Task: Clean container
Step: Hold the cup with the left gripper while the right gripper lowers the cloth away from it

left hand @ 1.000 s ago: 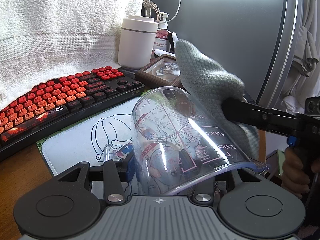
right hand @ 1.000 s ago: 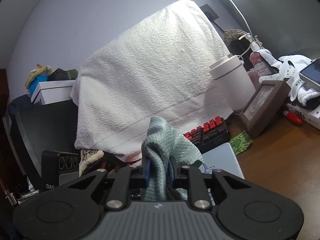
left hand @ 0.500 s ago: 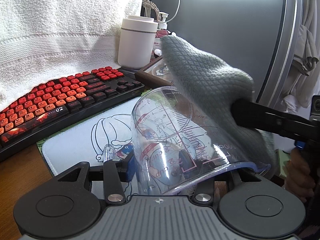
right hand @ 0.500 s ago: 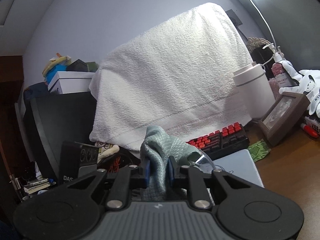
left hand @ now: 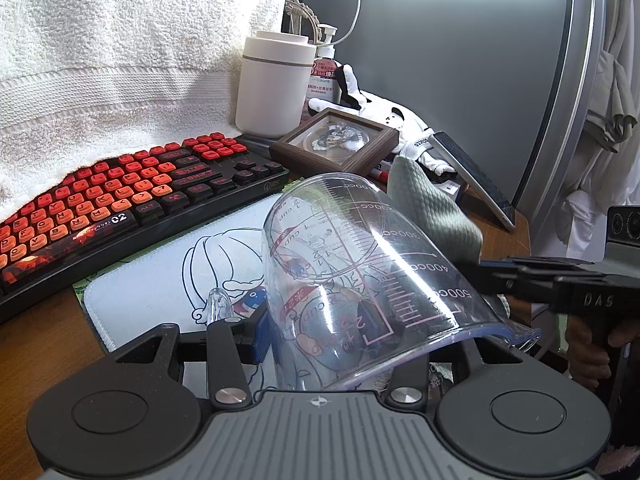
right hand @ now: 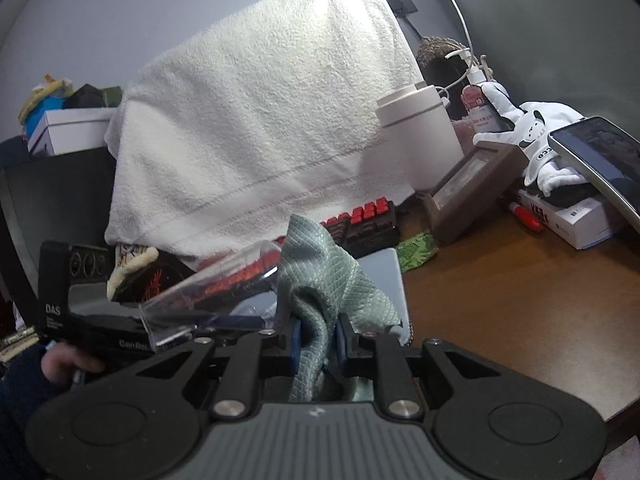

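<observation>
A clear plastic measuring cup (left hand: 360,264) with printed scale marks lies tilted, its mouth toward the left wrist camera. My left gripper (left hand: 352,340) is shut on it near the rim, with one blue pad (left hand: 258,332) against its left wall. A grey-green cloth (left hand: 434,216) presses against the cup's far right side. My right gripper (left hand: 490,270) reaches in from the right. In the right wrist view that gripper (right hand: 316,336) is shut on the cloth (right hand: 320,276), and the cup (right hand: 216,288) lies just to its left.
A red and black keyboard (left hand: 120,196) and a white mouse mat (left hand: 168,272) lie under the cup. Behind stand a white towel (left hand: 120,48), white canister (left hand: 272,88), pump bottle (left hand: 324,72), wooden frame (left hand: 336,148), plush toy (left hand: 384,116) and leaning tablet (left hand: 472,176).
The cloth rose over the cup's top half a second ago, then dropped down along the cup's right side. The right gripper lowered with it. The cup stays held in place.
</observation>
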The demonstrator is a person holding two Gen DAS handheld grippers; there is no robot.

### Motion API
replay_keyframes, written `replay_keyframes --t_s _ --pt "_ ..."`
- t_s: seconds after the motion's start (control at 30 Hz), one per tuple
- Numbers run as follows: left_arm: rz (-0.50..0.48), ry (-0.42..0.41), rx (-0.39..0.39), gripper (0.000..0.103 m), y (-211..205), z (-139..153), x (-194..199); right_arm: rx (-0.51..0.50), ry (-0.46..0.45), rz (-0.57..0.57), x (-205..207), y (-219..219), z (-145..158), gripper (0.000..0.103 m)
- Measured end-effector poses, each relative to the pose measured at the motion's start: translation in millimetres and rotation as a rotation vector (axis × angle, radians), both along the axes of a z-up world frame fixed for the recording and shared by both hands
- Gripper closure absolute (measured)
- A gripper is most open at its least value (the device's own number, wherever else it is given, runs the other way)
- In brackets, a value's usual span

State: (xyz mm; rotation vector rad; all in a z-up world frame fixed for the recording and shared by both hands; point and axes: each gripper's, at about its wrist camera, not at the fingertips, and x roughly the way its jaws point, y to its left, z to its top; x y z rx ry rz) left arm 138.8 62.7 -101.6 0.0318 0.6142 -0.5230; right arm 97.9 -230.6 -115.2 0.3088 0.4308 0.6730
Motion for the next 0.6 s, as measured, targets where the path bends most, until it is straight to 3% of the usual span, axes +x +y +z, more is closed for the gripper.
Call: replay_keyframes --t_s 0.2,0.43,0.6 --pt "0.0 -0.001 0.001 0.059 -1.0 0.2 -0.8 -0.017 -0.019 0.0 -3.2 -4.2 6.7 0.084" --pt "0.0 -0.001 0.002 0.059 -1.1 0.2 -0.9 0.023 -0.073 0.009 -10.0 -13.0 21.1 0.044" --pt "0.0 -0.001 0.002 0.059 -1.1 0.1 -1.1 0.011 -0.038 0.033 1.4 -9.0 18.9 0.036"
